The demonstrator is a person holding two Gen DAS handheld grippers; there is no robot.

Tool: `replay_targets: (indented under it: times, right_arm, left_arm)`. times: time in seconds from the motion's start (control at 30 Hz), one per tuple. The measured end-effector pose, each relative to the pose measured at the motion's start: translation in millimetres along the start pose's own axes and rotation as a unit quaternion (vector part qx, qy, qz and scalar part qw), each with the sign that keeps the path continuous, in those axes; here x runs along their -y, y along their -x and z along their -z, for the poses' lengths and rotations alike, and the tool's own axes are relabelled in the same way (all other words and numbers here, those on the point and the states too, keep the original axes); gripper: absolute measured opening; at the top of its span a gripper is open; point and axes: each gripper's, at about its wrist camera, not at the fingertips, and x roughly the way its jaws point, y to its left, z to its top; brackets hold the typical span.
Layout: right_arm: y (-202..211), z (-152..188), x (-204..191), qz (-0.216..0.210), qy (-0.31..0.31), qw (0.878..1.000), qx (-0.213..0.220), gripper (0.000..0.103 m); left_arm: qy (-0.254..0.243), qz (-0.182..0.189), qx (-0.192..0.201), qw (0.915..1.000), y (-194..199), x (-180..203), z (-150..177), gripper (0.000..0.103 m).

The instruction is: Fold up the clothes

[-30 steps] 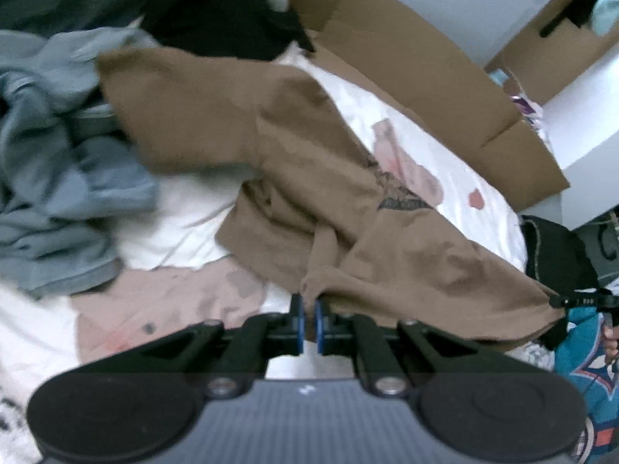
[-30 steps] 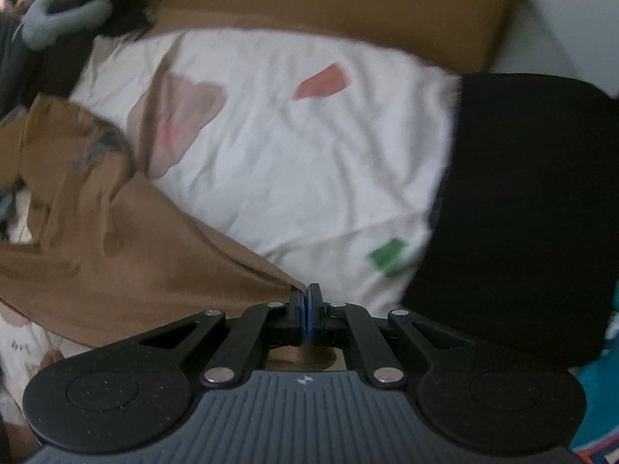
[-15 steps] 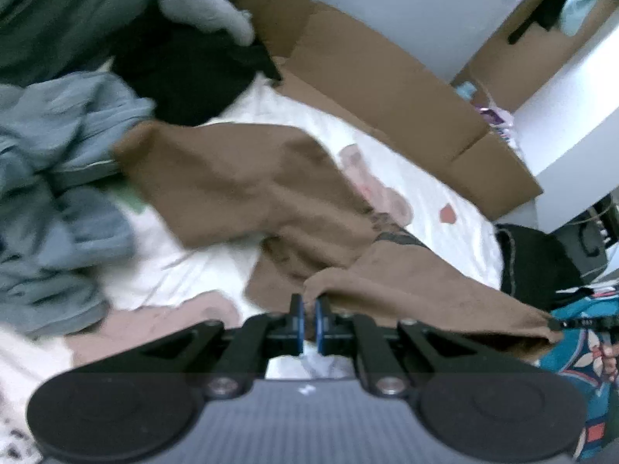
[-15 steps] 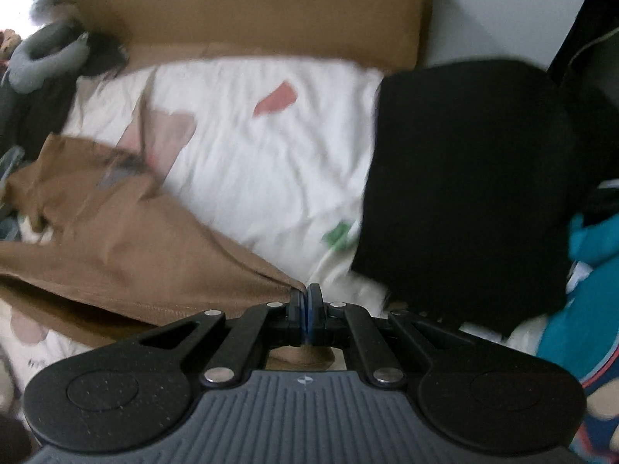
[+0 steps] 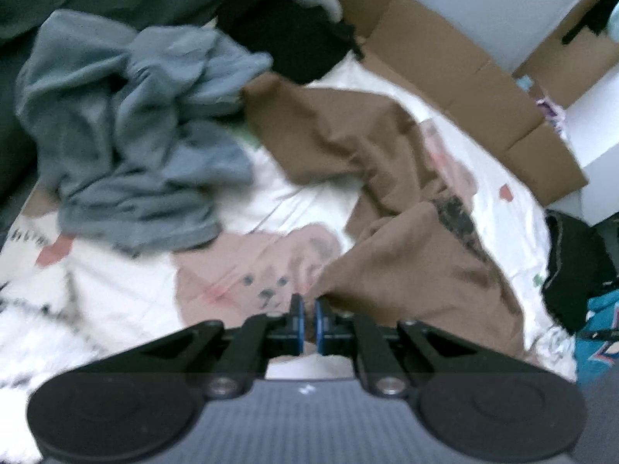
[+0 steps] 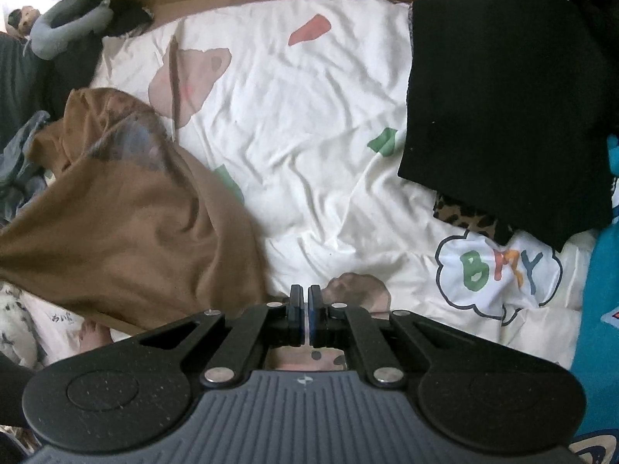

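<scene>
The brown shirt (image 5: pixel 406 239) lies crumpled on the white printed sheet (image 6: pixel 309 116), its length running from the near right away to the far left. The left gripper (image 5: pixel 305 309) pinches its near edge; the right gripper (image 6: pixel 304 301), clenched, has the soft cloth just to its left, grip hidden.

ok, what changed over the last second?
Both grippers dragged the brown shirt across the bed sheet. Its corner, earlier pinched in the right gripper, now lies just left of it, apparently slipped out. Left gripper still pinches the shirt. Black garment unmoved.
</scene>
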Motion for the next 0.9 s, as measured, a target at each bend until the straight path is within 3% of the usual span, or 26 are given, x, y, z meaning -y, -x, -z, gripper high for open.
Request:
replay_targets:
  times: [0.13,0.23,0.3,0.33,0.4,0.57,0.9]
  right_arm:
    - [1.4,3.6,-2.6,-0.012,-0.003,1.000,0.012,0.001]
    - [-0.1,1.2,-7.0,-0.020,-0.004,1.000,0.023,0.003]
    - [-1.7,-1.3,-10.2,-0.022,-0.005,0.999,0.029,0.011]
    - [-2.4,-2.7,-12.0,-0.023,-0.004,0.999,0.031,0.013]
    - [-5.2,-5.9,-14.9,-0.027,-0.002,0.999,0.037,0.027]
    - [-12.6,-12.2,-20.4,-0.018,0.002,0.999,0.047,0.035]
    - [-16.8,-18.3,-22.7,-0.005,0.007,0.997,0.073,0.042]
  left_arm:
    - [0.004,-0.020,-0.027,0.9994,0.4,-13.8,10.0,0.009]
    - [0.007,-0.041,-0.023,0.9989,5.2,-17.6,5.7,0.013]
    - [0.011,-0.058,-0.014,0.9981,9.5,-19.1,-1.7,0.019]
    - [0.013,-0.057,-0.013,0.9982,9.5,-19.7,-6.5,0.020]
    - [0.011,-0.062,-0.013,0.9979,8.4,-18.0,-14.8,0.023]
    - [-0.014,-0.067,-0.007,0.9976,1.6,-5.5,-34.5,0.041]
    - [-0.024,-0.065,-0.004,0.9976,-13.6,8.3,-71.9,0.050]
